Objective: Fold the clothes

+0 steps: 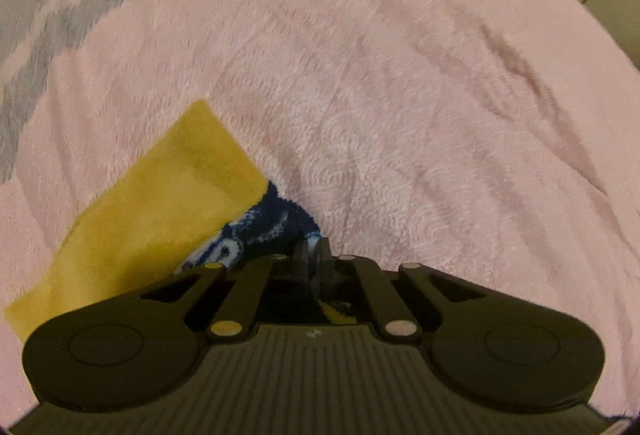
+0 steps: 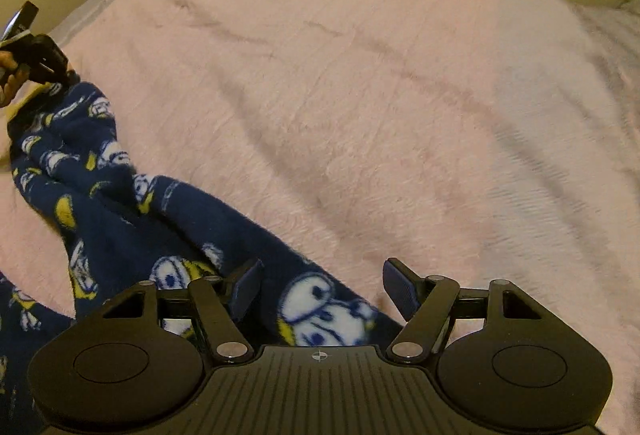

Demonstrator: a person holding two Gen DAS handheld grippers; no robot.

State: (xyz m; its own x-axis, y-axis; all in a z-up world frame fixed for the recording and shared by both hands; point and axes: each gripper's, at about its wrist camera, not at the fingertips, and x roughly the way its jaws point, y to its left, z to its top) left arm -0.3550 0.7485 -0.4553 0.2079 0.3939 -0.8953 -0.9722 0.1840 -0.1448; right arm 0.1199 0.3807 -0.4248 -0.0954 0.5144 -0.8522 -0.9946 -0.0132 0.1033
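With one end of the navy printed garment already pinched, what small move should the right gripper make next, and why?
Probably close the right gripper on the navy garment. Its jaws stand apart with the fabric lying between them, the pads not yet pressing on it, while the left gripper is already shut on the far end by the yellow cuff. Both ends must be gripped before the garment can be lifted off the pink blanket.
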